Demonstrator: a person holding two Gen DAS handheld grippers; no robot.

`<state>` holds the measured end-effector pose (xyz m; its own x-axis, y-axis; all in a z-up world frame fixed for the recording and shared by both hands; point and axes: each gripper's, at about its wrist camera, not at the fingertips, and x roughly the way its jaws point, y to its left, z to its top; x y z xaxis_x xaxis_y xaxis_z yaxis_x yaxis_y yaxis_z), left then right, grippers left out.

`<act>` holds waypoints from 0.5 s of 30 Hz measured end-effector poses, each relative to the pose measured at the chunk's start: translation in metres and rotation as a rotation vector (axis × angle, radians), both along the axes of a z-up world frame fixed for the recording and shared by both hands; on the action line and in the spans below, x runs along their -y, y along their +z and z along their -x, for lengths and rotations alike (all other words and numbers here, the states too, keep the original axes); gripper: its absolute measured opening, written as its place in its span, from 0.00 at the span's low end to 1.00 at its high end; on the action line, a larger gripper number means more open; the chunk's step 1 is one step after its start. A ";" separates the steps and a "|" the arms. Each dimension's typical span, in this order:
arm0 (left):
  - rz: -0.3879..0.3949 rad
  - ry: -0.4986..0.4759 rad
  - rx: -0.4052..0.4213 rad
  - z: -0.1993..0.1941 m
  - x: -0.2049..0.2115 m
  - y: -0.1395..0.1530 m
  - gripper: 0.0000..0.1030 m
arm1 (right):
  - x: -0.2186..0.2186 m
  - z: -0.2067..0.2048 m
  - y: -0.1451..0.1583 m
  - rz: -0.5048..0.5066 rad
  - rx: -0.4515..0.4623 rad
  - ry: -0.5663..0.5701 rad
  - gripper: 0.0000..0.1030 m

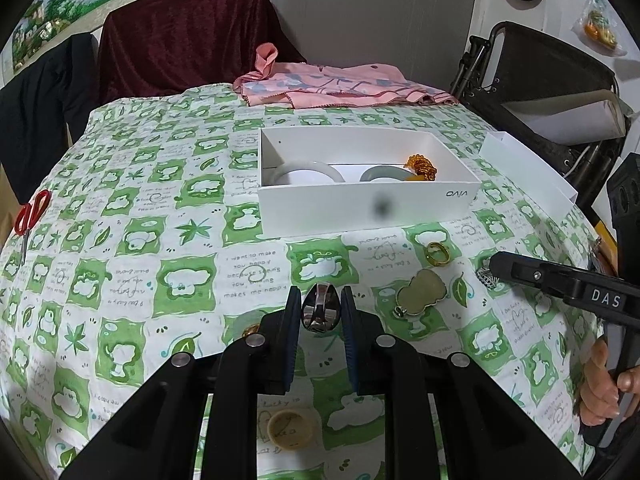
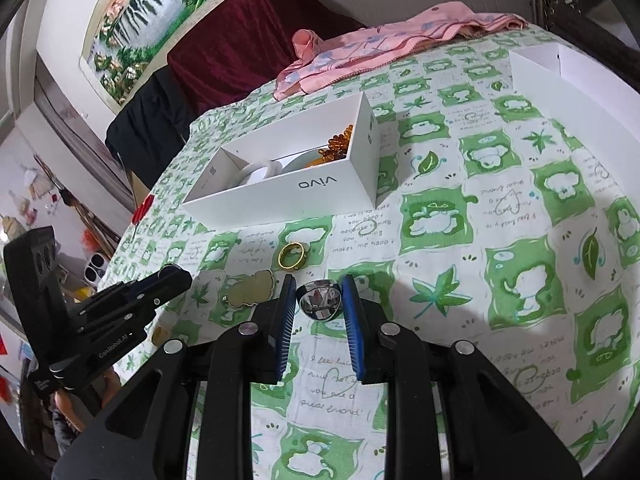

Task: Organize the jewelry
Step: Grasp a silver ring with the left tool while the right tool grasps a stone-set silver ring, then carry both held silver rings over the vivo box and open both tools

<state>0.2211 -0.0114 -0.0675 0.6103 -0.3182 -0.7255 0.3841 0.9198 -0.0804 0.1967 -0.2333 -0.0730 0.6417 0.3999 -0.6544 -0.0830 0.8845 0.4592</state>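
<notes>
Left wrist view shows a wide silver ring (image 1: 320, 316) pinched between the jaws of the left gripper (image 1: 320, 293), held above the green and white cloth (image 1: 132, 208) that covers the bench. Right wrist view shows the right gripper (image 2: 318, 281) clamped in the same way on a shiny silver ring (image 2: 319, 299). Both rings sit near the jaw tips, so the grip looks slim and either could pop out if squeezed unevenly. A gold ring (image 1: 437, 254) and a pale pendant (image 1: 422, 292) lie loose on the cloth just ahead, between the grippers and the white box (image 1: 360, 204). That box stands open further back and already holds pale bangles (image 1: 308, 170) and amber beads (image 1: 420, 166); its lid (image 1: 524, 168) lies apart to the right. The step in hand seems to be carrying the rings to the box. To do it well, each hand should keep its squeeze steady, lift over the near wall without clipping it, and go in one at a time so the two tools do not crowd each other. Lower each ring close to the box floor, in a bare spot beside the bangles, before easing the jaws apart, so it does not bounce or roll.
</notes>
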 end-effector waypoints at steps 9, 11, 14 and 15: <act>-0.006 0.003 -0.005 0.000 0.000 -0.002 0.19 | -0.033 0.001 0.000 0.219 0.015 0.043 0.25; -0.007 0.002 -0.005 0.000 0.000 -0.002 0.19 | -0.039 0.000 -0.001 0.264 0.021 0.051 0.27; -0.006 0.002 -0.003 -0.001 0.000 -0.002 0.19 | -0.031 0.000 -0.002 0.219 0.022 0.044 0.22; -0.005 0.003 -0.003 -0.001 0.000 -0.001 0.19 | -0.029 0.000 -0.003 0.206 0.023 0.037 0.22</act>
